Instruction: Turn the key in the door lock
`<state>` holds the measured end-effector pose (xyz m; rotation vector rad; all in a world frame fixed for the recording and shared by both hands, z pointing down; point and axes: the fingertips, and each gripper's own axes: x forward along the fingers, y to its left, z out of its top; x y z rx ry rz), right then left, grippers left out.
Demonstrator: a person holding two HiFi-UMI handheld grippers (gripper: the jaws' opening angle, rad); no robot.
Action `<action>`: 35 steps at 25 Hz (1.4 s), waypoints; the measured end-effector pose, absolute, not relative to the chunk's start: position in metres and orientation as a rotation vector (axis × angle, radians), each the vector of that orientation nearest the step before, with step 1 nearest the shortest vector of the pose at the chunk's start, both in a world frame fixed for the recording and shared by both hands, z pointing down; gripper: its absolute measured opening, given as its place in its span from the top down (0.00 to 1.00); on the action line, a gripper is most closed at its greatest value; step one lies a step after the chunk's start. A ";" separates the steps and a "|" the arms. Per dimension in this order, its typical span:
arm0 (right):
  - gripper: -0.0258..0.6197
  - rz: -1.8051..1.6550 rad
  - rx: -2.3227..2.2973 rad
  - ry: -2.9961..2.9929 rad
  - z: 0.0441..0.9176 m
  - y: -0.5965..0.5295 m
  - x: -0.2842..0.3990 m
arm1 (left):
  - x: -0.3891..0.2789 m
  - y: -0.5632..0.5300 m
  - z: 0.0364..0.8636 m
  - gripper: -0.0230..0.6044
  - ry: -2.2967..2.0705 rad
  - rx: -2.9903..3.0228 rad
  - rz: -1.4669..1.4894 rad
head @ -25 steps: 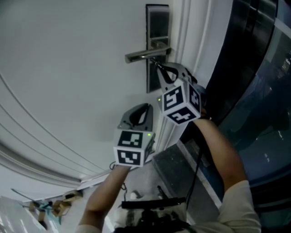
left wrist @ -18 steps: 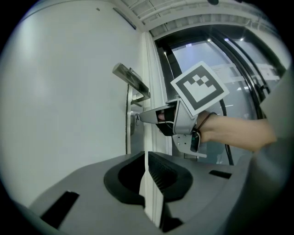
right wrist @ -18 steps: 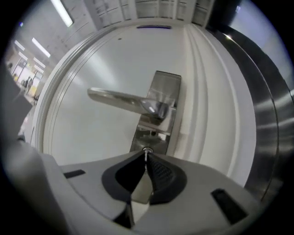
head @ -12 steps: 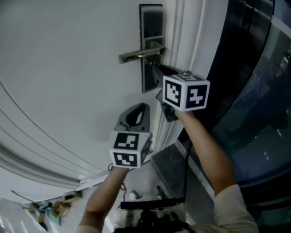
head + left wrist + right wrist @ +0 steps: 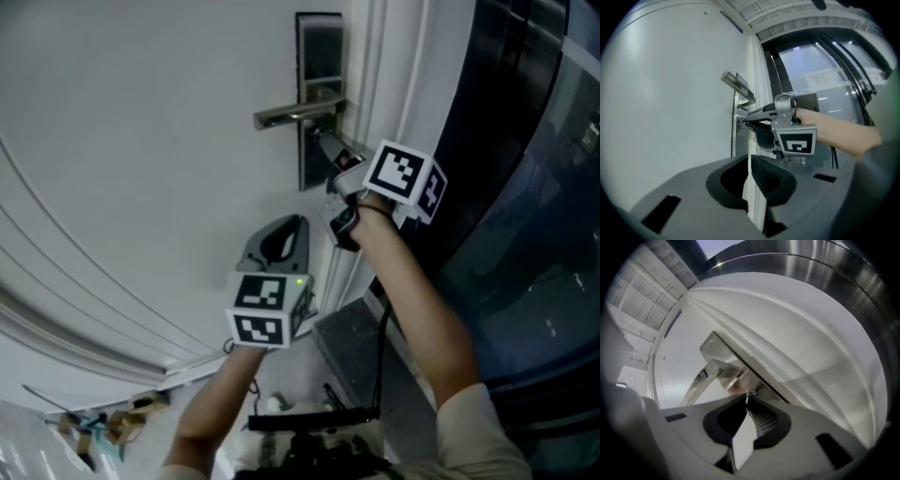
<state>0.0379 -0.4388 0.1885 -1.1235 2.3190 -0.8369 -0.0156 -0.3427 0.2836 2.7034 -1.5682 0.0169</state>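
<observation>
We find the key [image 5: 749, 393] seated in the lock plate [image 5: 319, 89], just under the lever handle [image 5: 295, 114], on the side of the white door [image 5: 141, 141] that meets the door frame [image 5: 375, 75]. Little of it shows. It is a small silvery head with a bright glint and what looks like a loop or ring at its top, standing out from the brushed steel of the plate. Its blade is out of sight, and we cannot read how the head is turned.

The right gripper [image 5: 325, 142] reaches level to the plate from the frame side, its marker cube tipped toward the dark glass [image 5: 534, 187] beyond. In the right gripper view its jaws stand almost together with only a thin slit between them. They have just been easing apart a little, and the key's head sits right between their tips, which look to touch it. From the left gripper view we see the same gripper [image 5: 743, 124] with its nose against the plate [image 5: 735, 136], below the handle [image 5: 738, 86].

The left gripper [image 5: 302, 220] hangs lower down, near the door but well apart from the lock. Its jaws are drawn together and nothing is between them — only the white edge of the door lies beyond.
</observation>
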 end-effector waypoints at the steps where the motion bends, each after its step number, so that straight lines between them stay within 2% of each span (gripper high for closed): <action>1: 0.91 -0.884 -1.092 2.280 0.189 -0.440 0.039 | -0.015 -0.342 0.284 0.94 -1.569 2.703 0.018; 10: 0.89 -1.125 -0.909 2.061 0.192 -0.436 0.039 | -0.021 -0.333 0.289 0.94 -1.582 2.692 0.027; 18: 0.88 -0.942 -1.083 2.298 0.190 -0.436 0.039 | -0.021 -0.334 0.289 0.94 -1.582 2.692 0.033; 23: 0.83 -0.797 -1.187 2.398 0.187 -0.432 0.043 | -0.020 -0.334 0.289 0.94 -1.582 2.691 0.027; 27: 0.82 -0.560 -1.316 2.537 0.185 -0.425 0.046 | -0.019 -0.332 0.291 0.94 -1.580 2.692 0.027; 35: 0.81 0.201 -1.637 2.803 0.174 -0.412 0.040 | -0.015 -0.331 0.287 0.94 -1.575 2.697 0.027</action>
